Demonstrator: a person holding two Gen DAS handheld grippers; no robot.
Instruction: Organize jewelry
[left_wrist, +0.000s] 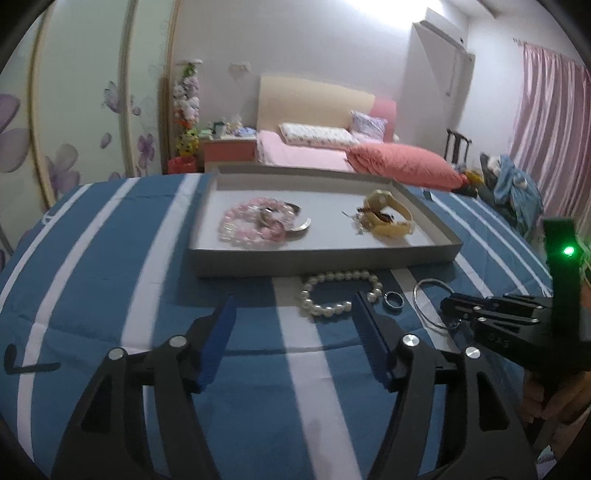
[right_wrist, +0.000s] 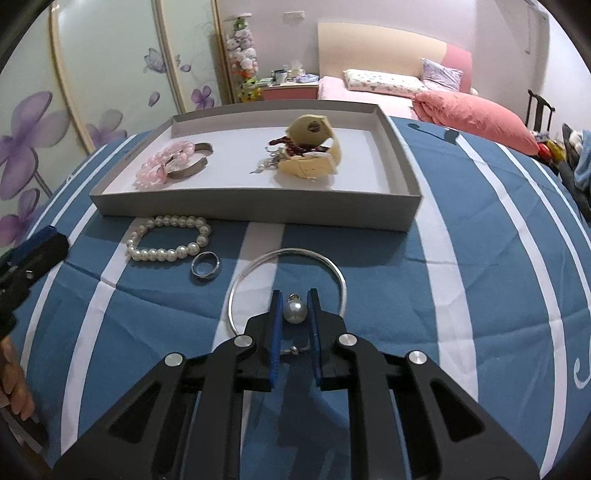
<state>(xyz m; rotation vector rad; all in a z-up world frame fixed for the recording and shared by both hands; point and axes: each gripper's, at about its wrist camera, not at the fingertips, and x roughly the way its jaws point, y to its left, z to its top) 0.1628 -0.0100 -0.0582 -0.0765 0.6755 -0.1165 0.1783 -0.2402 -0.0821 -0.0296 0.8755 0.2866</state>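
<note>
Grey tray (right_wrist: 229, 206) on striped blanket (right_wrist: 461, 280), pink beads (right_wrist: 162, 166) inside, pearl bracelet (right_wrist: 168, 238), ring (right_wrist: 205, 266) and bangle (right_wrist: 288, 284) just before tray, right gripper (right_wrist: 295, 314) clamped on bangle's pearl (right_wrist: 294, 313), left gripper (left_wrist: 295, 321) spread apart, empty.

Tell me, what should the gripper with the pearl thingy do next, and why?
Probably lift a little. The right gripper is shut on the silver bangle at its pearl charm, and the bangle lies on the striped blanket, outside the grey tray. A small lift would clear the tray's wall before carrying it in. The left gripper is open, near the pearl bracelet.
</note>
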